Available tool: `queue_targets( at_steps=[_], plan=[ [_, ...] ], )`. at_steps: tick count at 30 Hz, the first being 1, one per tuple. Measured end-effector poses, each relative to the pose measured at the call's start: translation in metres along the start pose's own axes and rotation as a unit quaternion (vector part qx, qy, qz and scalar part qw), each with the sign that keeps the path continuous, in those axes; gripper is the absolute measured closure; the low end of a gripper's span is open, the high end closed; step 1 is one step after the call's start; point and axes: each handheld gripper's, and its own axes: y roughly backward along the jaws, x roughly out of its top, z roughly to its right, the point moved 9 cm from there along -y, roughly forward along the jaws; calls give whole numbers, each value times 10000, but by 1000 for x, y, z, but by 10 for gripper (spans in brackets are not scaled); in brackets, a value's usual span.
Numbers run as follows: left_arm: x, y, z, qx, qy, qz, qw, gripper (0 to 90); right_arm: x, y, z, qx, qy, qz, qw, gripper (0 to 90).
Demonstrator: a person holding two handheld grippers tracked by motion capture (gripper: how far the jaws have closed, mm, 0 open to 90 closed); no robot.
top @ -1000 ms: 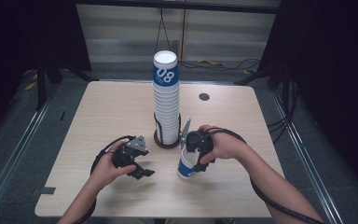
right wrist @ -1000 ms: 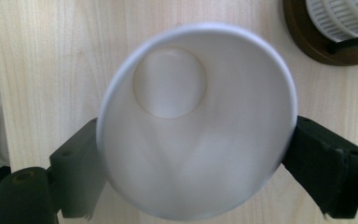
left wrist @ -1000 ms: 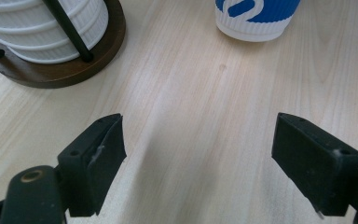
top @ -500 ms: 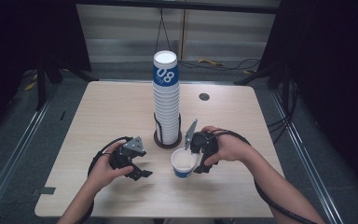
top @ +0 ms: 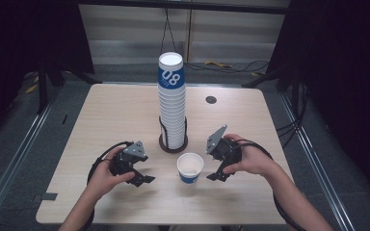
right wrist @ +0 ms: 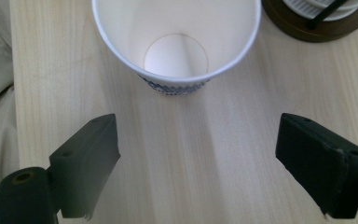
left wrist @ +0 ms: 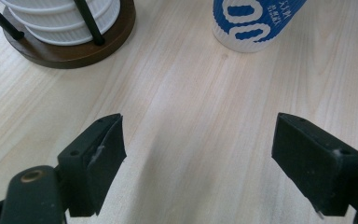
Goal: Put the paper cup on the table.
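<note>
A: Where is the single paper cup (top: 190,167) now?

B: It stands upright on the desk (top: 125,110), mouth up, just in front of the tall cup stack (top: 172,108) and its dark round holder (top: 173,143). The right tool (top: 218,174) sits just to the stack-front cup's right, jaws spread wide and holding nothing; the right gripper view has the cup (right wrist: 176,42) beyond the jaws, apart from both.

A: And the left tool (top: 142,179)?

B: Left of the cup, also wide open and empty, with bare desk (left wrist: 191,140) between its jaws.

A: How would that cup handle?

B: Likely very light and thin-walled, so it would crush or tip under a hard squeeze. A gentle grip across the ribbed side wall, below the rolled rim, looks safest; the rim is the stiffest part.
</note>
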Motion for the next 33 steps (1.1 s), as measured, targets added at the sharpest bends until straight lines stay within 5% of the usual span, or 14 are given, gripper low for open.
queue_targets(
  at_steps=[9,28,33],
  plan=[
    [-4,-1,-3,-5,39,18,10000,170,-14,0,1,-67,-344,518,9980,128],
    [-5,2,-8,34,70,24,10000,170,-42,-6,-1,-285,-730,787,9938,129],
    [-6,0,-10,0,85,5,10000,170,-53,-8,-2,-346,-919,997,9902,130]
  ],
)
